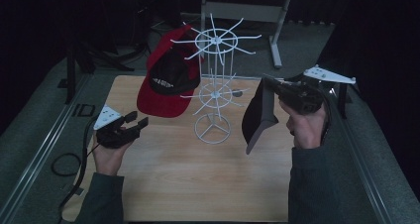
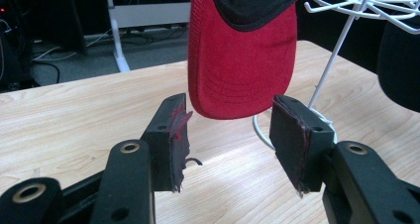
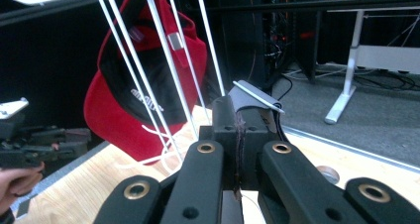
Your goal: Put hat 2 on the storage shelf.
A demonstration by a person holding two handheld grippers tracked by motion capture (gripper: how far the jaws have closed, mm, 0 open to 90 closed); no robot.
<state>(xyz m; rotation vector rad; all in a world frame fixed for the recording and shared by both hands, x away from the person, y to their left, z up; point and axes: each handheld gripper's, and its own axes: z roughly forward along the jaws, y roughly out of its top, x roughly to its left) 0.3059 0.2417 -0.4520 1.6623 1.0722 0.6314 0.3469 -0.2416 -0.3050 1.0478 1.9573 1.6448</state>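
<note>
A white wire rack (image 1: 214, 87) with two tiers of hooks stands mid-table. A red cap (image 1: 166, 85) with a black lining hangs from its upper tier on the left, brim down. Right of the rack, my right gripper (image 1: 270, 83) is shut on the edge of a black cap (image 1: 257, 112), which hangs in the air below it. In the right gripper view the jaws (image 3: 239, 115) pinch the dark fabric (image 3: 252, 97), with the red cap (image 3: 114, 115) behind the wires (image 3: 163, 50). My left gripper (image 1: 139, 119) is open and low, left of the rack, facing the red brim (image 2: 242, 60).
The wooden table (image 1: 198, 184) has metal rails along both sides. A cable (image 1: 64, 164) loops off the left edge. A white desk frame (image 1: 277, 35) stands beyond the table. A small round disc (image 1: 237, 91) lies near the rack's right side.
</note>
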